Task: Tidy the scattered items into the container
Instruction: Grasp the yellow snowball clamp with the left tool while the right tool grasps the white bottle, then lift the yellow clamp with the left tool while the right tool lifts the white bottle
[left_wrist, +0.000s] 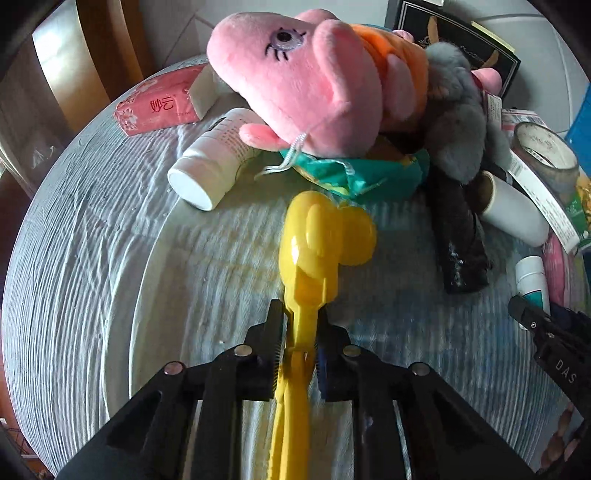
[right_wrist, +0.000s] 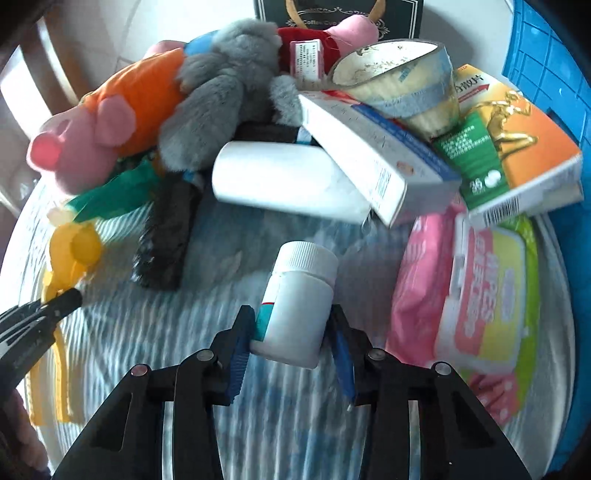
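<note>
My left gripper (left_wrist: 299, 328) is shut on the handle of a yellow plastic scoop tool (left_wrist: 325, 236), held over the ribbed white container (left_wrist: 81, 258). It also shows at the left of the right wrist view (right_wrist: 74, 251). My right gripper (right_wrist: 290, 325) is shut on a small white pill bottle (right_wrist: 299, 295) with a teal label, above the container floor (right_wrist: 147, 332). That bottle (left_wrist: 532, 280) and the right gripper's finger (left_wrist: 524, 314) show at the right edge of the left wrist view.
Piled at the container's far side: a pink pig plush (left_wrist: 295, 85), grey plush (right_wrist: 225, 96), white lotion bottle (left_wrist: 210, 170), white tube (right_wrist: 288, 181), black brush (right_wrist: 166, 236), tape roll (right_wrist: 402, 85), medicine boxes (right_wrist: 513, 147), pink wipes pack (right_wrist: 472, 295), green snack bag (left_wrist: 362, 173). A blue crate (right_wrist: 554, 74) stands right.
</note>
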